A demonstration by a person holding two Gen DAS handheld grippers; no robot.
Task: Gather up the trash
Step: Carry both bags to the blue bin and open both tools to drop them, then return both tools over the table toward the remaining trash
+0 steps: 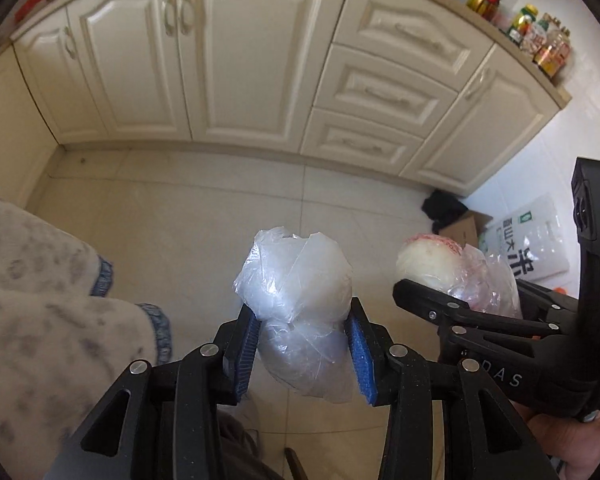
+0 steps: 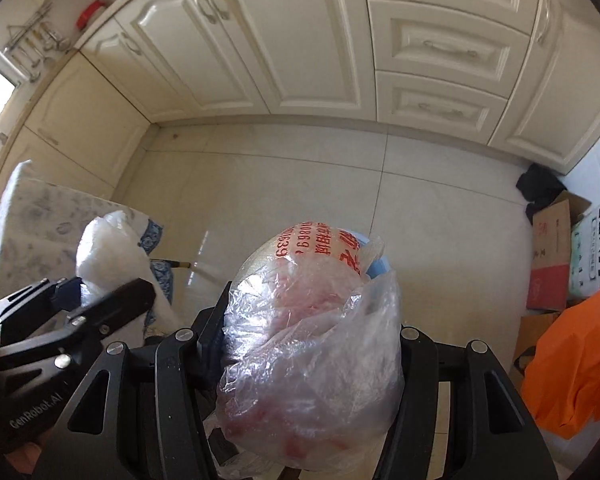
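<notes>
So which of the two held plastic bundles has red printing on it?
The bundle in the right gripper: its plastic bag carries red characters near the top. The left gripper pinches a plain clear bag with no print.

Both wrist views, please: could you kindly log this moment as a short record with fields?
setting: kitchen, tiled floor, cream cabinets
left gripper: shut on clear plastic wad
right gripper: shut on red-printed plastic bag
right of the view: orange bag, cardboard box
</notes>
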